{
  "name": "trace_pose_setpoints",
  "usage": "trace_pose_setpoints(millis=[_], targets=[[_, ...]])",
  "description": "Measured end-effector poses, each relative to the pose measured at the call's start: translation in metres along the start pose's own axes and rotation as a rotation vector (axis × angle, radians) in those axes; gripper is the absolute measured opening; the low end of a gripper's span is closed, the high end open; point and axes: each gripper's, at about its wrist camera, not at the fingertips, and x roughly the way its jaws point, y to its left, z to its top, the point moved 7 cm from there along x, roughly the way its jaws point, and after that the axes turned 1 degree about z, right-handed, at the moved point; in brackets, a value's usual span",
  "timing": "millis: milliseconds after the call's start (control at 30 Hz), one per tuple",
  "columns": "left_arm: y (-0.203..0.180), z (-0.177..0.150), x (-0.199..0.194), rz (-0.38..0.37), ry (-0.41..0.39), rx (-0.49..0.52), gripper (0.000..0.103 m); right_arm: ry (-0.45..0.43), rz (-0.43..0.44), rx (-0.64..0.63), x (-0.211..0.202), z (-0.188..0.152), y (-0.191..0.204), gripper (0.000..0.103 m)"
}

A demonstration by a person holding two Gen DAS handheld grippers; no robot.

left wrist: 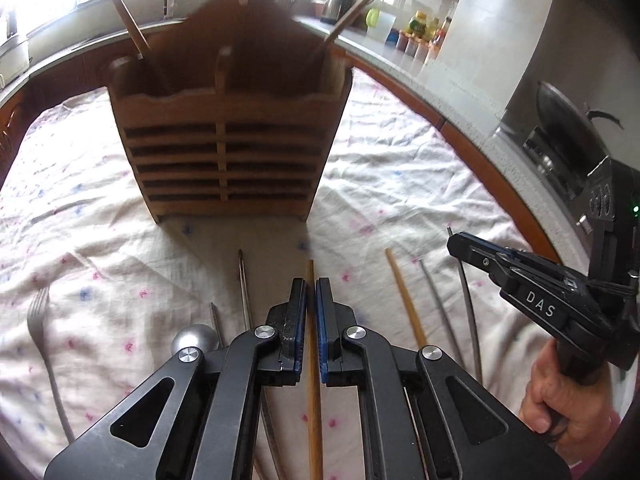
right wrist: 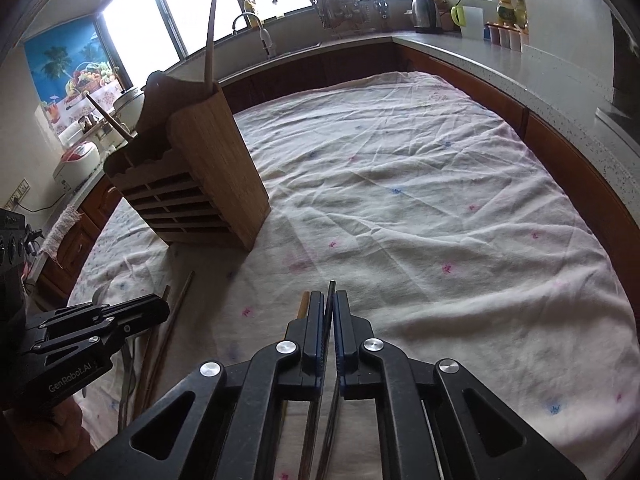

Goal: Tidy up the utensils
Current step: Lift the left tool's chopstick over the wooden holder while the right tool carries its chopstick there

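A wooden utensil holder [left wrist: 224, 136] stands upright on the cloth, with a wooden chopstick [left wrist: 124, 12] leaning out of each side. It also shows in the right wrist view [right wrist: 192, 184]. My left gripper [left wrist: 311, 290] is shut on a wooden chopstick [left wrist: 314, 380] that lies in front of the holder. My right gripper [right wrist: 330, 300] is shut on a thin metal chopstick [right wrist: 331, 292]; it shows at the right of the left wrist view [left wrist: 454, 242].
On the flowered cloth [left wrist: 400, 184] lie a fork [left wrist: 40, 324], a metal spoon [left wrist: 194, 338], metal chopsticks [left wrist: 244, 284] and another wooden chopstick [left wrist: 404, 296]. A counter [right wrist: 500, 60] with kettle and jars runs behind.
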Motion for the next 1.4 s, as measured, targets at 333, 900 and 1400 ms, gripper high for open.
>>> trace_pose_setpoints(millis=[333, 900, 1400], targets=[[-0.003, 0.006, -0.076, -0.055, -0.133, -0.023, 0.004, -0.13, 0.052, -0.022, -0.07, 0.013, 0.024, 0.004], [-0.004, -0.001, -0.151, -0.083, -0.273, -0.035, 0.004, -0.316, 0.087, -0.055, -0.17, 0.02, 0.05, 0.004], [0.009, 0.017, -0.177, -0.06, -0.355, -0.049, 0.004, -0.368, 0.113, -0.069, -0.179, 0.04, 0.06, 0.004]])
